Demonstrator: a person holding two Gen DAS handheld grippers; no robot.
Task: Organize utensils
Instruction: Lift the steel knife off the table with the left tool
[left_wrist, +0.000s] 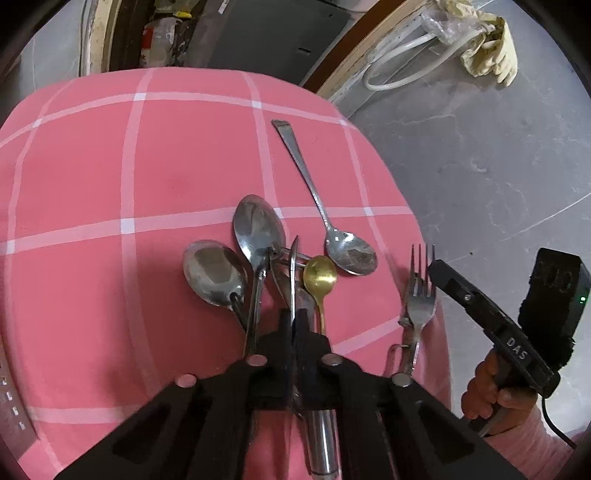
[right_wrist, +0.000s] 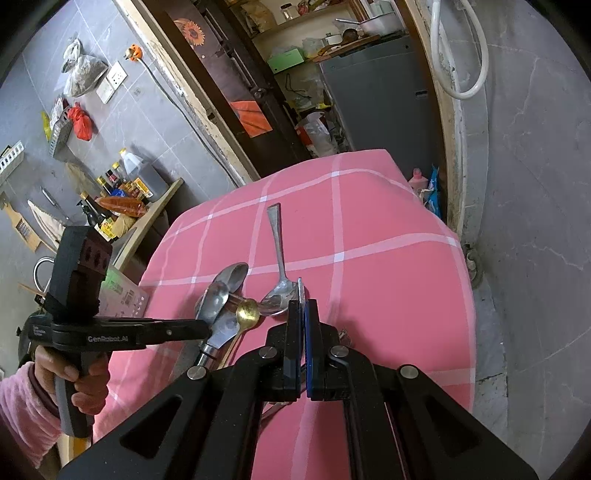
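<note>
A table covered with a pink cloth (left_wrist: 92, 184) crossed by white lines carries a cluster of metal cutlery near its close edge. The left gripper (left_wrist: 294, 325), a black two-finger tool, has its jaws pressed together on a thin steel blade-like utensil (left_wrist: 293, 273) that stands on edge between the fingers, its round steel handle running back under the tool. Just left of it lie two steel spoons with their bowls up: a broad oval spoon (left_wrist: 214, 271) and a longer, darker-bowled spoon (left_wrist: 258, 229), their handles running back under the gripper. Touching the blade's right side is a small gold-coloured spoon (left_wrist: 320, 275), and beside that a long-handled steel spoon (left_wrist: 351, 251) whose flat-ended handle points away across the cloth. Further right, near the table edge, a steel fork (left_wrist: 419, 295) rests with its tines pointing away. The right gripper (right_wrist: 303, 310), held in a hand with a pink sleeve (left_wrist: 495, 391), has its jaws closed on a thin flat utensil (right_wrist: 301, 291) seen edge-on between blue pads; what it is cannot be told. In the right wrist view, the person's other hand (right_wrist: 74, 373) grips the left tool's handle beside the table.
</note>
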